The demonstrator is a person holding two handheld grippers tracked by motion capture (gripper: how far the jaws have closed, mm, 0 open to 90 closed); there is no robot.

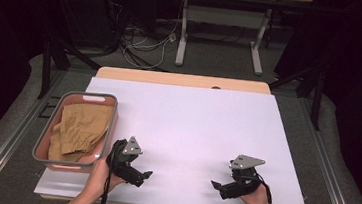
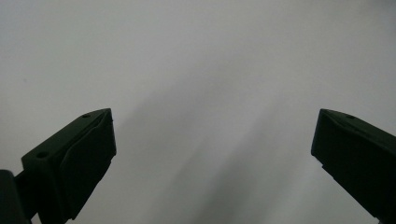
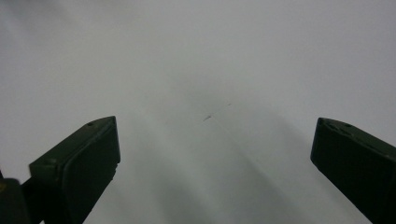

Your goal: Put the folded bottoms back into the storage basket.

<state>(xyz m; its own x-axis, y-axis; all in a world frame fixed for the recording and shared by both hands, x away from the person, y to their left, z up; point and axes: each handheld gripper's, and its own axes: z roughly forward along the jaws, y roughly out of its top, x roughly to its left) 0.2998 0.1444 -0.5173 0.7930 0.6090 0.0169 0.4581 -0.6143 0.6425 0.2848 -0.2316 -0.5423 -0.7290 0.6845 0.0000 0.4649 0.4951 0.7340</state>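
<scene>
A tan folded garment (image 1: 76,132) lies in a pink basin with a grey rim (image 1: 109,125) at the table's left edge. My left gripper (image 1: 146,175) rests low over the white table (image 1: 191,128) near the front, just right of the basin, pointing right. Its jaws stand wide apart in the left gripper view, with bare white surface between them (image 2: 212,126). My right gripper (image 1: 215,185) sits near the front right, pointing left toward the other. Its jaws are also spread wide over bare table (image 3: 215,130). Neither holds anything.
The white table top has a wooden strip (image 1: 183,79) along its far edge. Beyond it stands another table's frame (image 1: 221,30) with cables (image 1: 144,43) on the floor. Grey floor and rails flank both sides.
</scene>
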